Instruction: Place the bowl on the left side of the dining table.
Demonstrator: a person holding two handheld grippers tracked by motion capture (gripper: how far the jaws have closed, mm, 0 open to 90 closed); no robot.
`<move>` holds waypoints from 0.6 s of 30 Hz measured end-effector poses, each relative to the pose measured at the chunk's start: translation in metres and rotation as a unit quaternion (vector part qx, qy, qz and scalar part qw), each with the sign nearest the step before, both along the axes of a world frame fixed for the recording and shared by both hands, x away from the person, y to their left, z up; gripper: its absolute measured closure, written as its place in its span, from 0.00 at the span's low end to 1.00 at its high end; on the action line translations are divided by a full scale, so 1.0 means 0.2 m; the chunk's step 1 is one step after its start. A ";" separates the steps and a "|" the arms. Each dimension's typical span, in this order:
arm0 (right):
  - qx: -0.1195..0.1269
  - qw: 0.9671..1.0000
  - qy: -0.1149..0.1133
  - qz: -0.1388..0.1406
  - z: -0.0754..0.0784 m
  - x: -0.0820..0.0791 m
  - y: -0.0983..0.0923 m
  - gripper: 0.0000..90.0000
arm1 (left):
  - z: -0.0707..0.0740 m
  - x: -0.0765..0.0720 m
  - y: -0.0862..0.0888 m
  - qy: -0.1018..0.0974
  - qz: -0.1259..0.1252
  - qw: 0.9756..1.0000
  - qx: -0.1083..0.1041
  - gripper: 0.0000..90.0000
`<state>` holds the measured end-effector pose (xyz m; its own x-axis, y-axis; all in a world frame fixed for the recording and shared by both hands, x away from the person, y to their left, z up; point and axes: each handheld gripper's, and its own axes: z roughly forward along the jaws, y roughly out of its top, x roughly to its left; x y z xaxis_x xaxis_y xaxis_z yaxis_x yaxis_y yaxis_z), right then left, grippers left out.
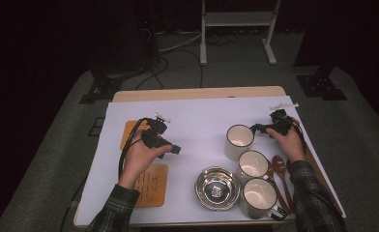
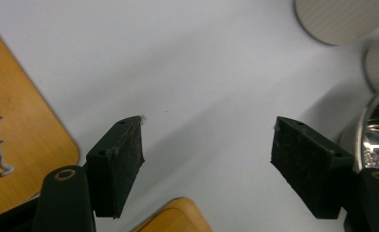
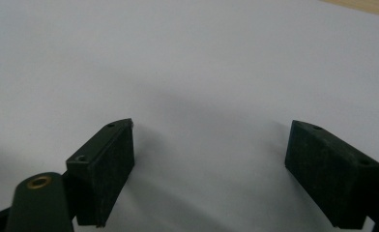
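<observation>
High view: the left gripper, jaws wide and empty, hovered over the white sheet between coasters and steel bowl; a bowl reach seemingly came next, needing rim alignment.

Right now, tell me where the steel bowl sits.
In the high view the steel bowl sits near the table's front edge, right of centre, between the wooden coaster on its left and the row of mugs on its right.
</observation>
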<state>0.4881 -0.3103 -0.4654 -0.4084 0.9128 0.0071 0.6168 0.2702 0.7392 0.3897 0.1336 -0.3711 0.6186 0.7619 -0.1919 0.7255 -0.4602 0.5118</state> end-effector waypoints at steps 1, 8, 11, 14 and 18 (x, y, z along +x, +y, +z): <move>0.000 1.000 0.000 0.000 0.00 0.00 0.00 0.18 | 0.01 -0.01 -0.01 0.000 -0.005 1.000 0.000 0.29; 0.000 1.000 0.000 0.000 0.00 0.00 0.00 0.18 | 0.03 -0.05 -0.09 0.002 -0.029 1.000 -0.008 0.29; 0.000 1.000 0.000 0.000 0.00 0.00 0.00 0.18 | 0.03 -0.06 -0.12 0.001 -0.036 0.999 -0.008 0.29; 0.000 1.000 0.000 0.000 0.00 0.00 0.00 0.18 | 0.03 -0.08 -0.15 0.003 -0.047 0.999 -0.006 0.29; 0.000 1.000 0.000 0.000 0.00 0.00 0.00 0.18 | 0.01 -0.10 -0.21 0.006 -0.061 0.998 -0.004 0.29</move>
<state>0.4880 -0.3103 -0.4654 -0.4081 0.9129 0.0071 0.6168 0.2700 0.7394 0.3693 0.0917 -0.3682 0.7044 0.6794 -0.2054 0.6701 -0.5411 0.5081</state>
